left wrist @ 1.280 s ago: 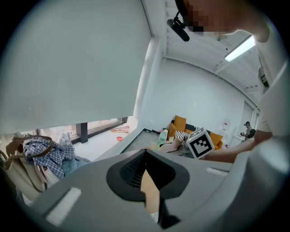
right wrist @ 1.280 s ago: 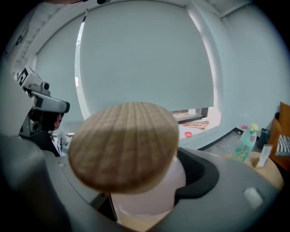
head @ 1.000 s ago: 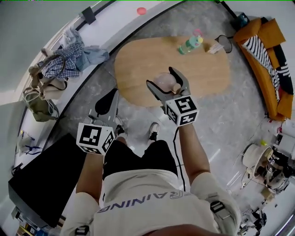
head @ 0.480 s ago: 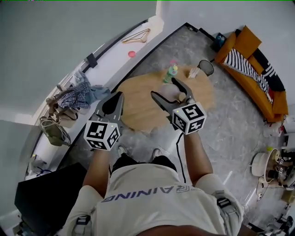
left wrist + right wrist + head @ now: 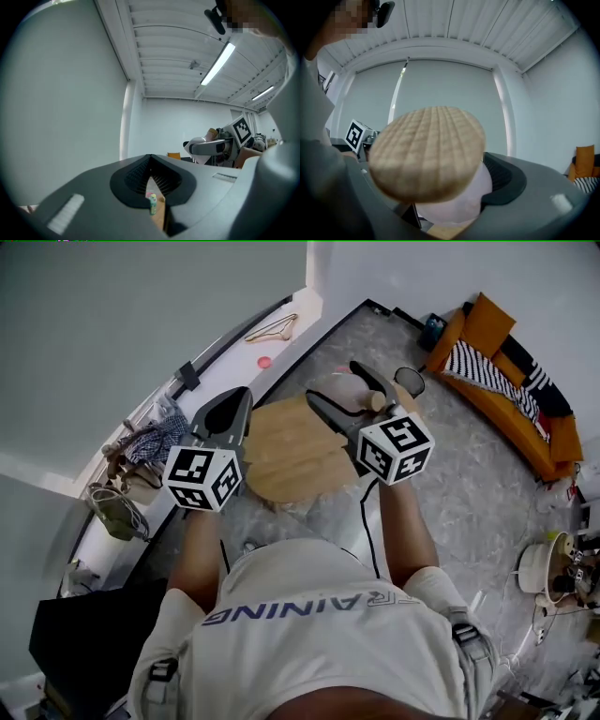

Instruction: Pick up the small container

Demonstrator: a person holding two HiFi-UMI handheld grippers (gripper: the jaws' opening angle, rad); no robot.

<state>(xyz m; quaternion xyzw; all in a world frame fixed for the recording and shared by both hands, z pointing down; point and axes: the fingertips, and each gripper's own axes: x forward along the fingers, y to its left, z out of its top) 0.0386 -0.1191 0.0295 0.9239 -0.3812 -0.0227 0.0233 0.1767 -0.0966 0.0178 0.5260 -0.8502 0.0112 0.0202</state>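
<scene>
The small container is a pale pink jar with a round cork lid. My right gripper is shut on its body and holds it in the air above the far edge of the oval wooden table, lid tilted toward the camera. In the right gripper view the lid fills the middle and the jaws wrap the jar on both sides. My left gripper hovers level with it to the left, jaws shut and empty. Through their slit a green bottle shows on the table.
An orange sofa with a striped cushion stands at the far right. Clothes and bags lie along the white ledge at left, with a hanger further back. A black mesh object sits at the table's far end. Cluttered equipment lies at right.
Both grippers have risen, and the right one has carried the container up off the table. The head view has swung, so the table now looks smaller and lower.
</scene>
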